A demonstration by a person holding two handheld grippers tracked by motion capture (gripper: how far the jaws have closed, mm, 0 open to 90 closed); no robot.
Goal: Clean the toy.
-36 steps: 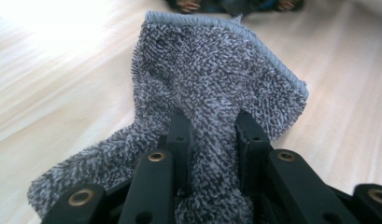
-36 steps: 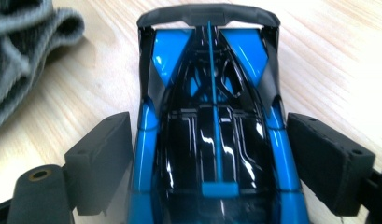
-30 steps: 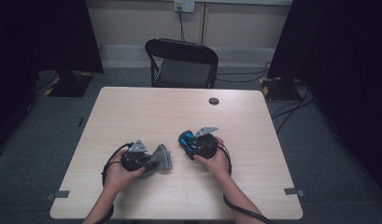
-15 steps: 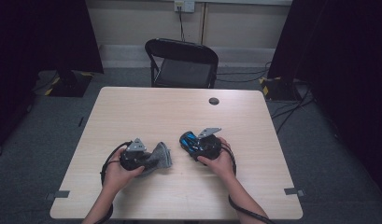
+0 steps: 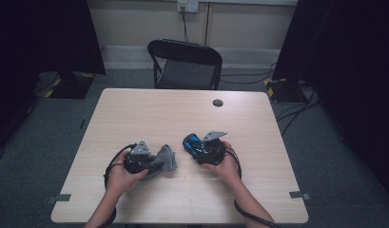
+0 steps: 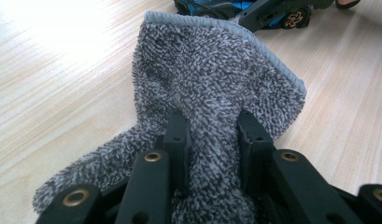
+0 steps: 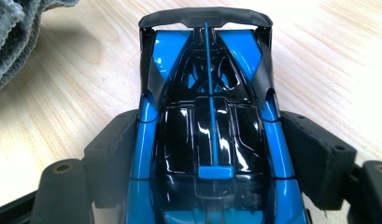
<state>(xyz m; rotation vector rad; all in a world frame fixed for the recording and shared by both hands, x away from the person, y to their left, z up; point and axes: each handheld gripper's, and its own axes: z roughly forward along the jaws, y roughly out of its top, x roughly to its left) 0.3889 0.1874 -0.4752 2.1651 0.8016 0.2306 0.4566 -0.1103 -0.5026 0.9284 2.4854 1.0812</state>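
Grey cloth (image 6: 212, 79): terry towel, bunched and standing up from the tabletop in front of the left gripper, its hemmed edge arching over the top; in the high view it is lying just right of that gripper, on the near half of the table.
Left gripper (image 5: 143, 161): the person's left hand is holding it low over the table; in the left gripper view both black jaws are pressing into the cloth's lower folds, pinching a thick wad of pile between them.
Blue toy car (image 7: 209, 121): glossy blue and black sports model with a black rear wing, sitting lengthwise between the right gripper's jaws, wing pointing away from the camera.
Right gripper (image 5: 201, 147): the right hand is gripping it just right of the cloth; its pads are clamping the car's two flanks at mid-body.
Spacing: car and cloth are lying near each other, not touching.
Wooden table (image 5: 149, 109): pale, light-grained top bearing both things.
Small dark disc (image 5: 218, 102): resting near the far edge, well apart from the hands.
Black folding chair (image 5: 185, 64): standing beyond the far edge.
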